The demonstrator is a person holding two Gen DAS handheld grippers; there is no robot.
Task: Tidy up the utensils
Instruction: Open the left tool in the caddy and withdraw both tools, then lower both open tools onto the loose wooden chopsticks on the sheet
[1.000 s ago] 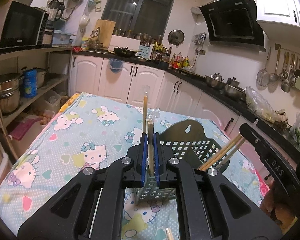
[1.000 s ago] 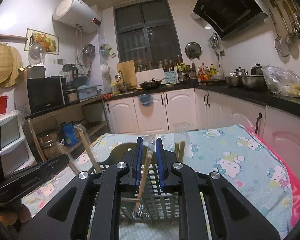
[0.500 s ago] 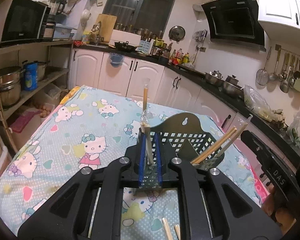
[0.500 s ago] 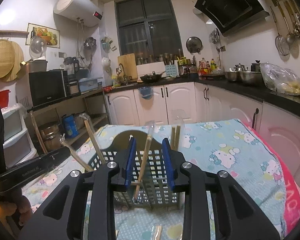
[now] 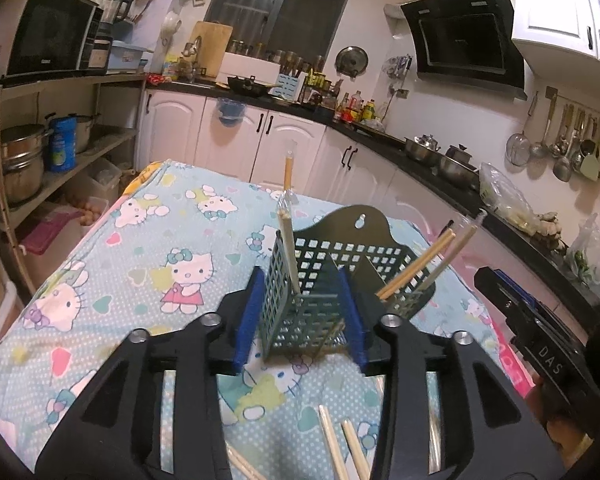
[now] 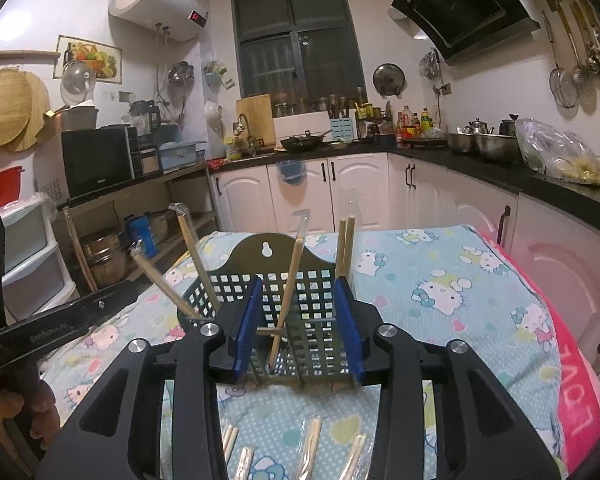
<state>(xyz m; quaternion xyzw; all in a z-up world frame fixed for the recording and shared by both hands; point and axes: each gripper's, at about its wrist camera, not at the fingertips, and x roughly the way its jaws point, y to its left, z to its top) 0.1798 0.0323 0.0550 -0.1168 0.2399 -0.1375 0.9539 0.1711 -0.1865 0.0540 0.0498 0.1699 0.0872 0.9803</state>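
While both pairs of fingers are spreading apart, the step in hand reads as letting go of chopsticks just set into the basket (image 5: 316, 280), and doing it well means a clean release without knocking anything over.

Nearest, below the left gripper (image 5: 302, 314), a few loose chopsticks (image 5: 342, 444) lie on the patterned cloth of the surface (image 5: 120, 264); more wrapped chopsticks (image 6: 310, 446) lie beneath the right gripper (image 6: 296, 320). These look like the next ones to collect.

Between the blue pads (image 5: 246, 316) of the left fingers stands the near corner of the basket with an upright chopstick (image 5: 288, 248) leaning at its wall; nothing is pressed by the pads. Between the right fingers a slanted chopstick (image 6: 286, 300) rests inside the basket, clear of both pads.

Beyond the fingers, further chopsticks (image 5: 416, 270) lean out at the basket's far side.

My judgement: keep the fingers parting until well clear of each stick, then draw each gripper straight back along its own line, not sideways, since the light basket could tip or slide on the soft cloth. Only afterwards dip toward the loose ones.
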